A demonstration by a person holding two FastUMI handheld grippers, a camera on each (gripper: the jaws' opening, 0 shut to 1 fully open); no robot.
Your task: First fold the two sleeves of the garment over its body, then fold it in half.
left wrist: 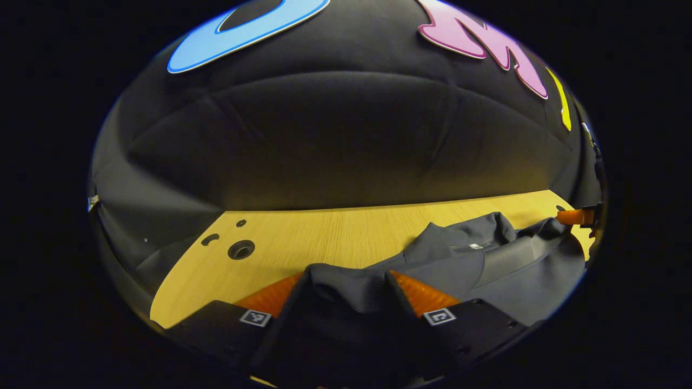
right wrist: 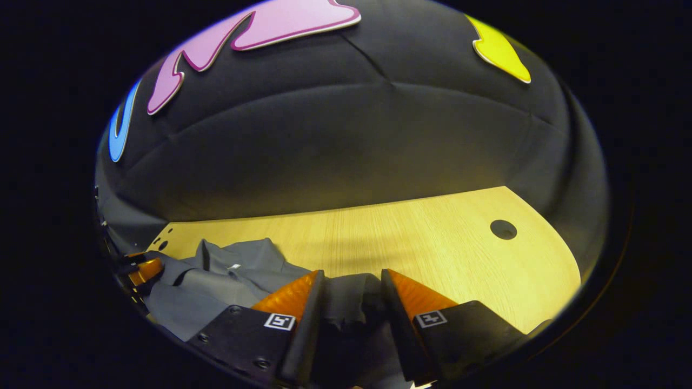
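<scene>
One garment [left wrist: 476, 265], dark grey, lies on the wooden table [left wrist: 324, 237]; I take the garment as the landmark. In the left gripper view a small white label [left wrist: 476, 246] sits at its collar, but the writing on it is too small to read. Each gripper body carries two square black-and-white markers; these are codes, not words. No container is seen.

In the left gripper view, three holes [left wrist: 240, 249] are in the table well to the left of the garment: one big round, one small oval, one tiny. The left gripper [left wrist: 348, 286] is at the near left corner of the garment, and a fold of grey cloth stands up between its two fingers [left wrist: 270, 297]. Both fingers seem to press on this fold, so it grips the garment. The collar part lies farther, to the right of this fold. At the far right edge of the garment the tip of the right gripper [left wrist: 576, 217] shows, touching the cloth.

In the right gripper view, the left gripper [right wrist: 141, 270] shows at the left edge of the garment [right wrist: 216, 281], and the white label [right wrist: 234, 267] is again near the collar. The right gripper [right wrist: 351, 292] is at the right end of the garment, with a bunch of grey cloth between its fingers [right wrist: 292, 297], gripped on both sides. One round hole [right wrist: 503, 229] lies in the table [right wrist: 432, 237] well to the right of the garment
</scene>
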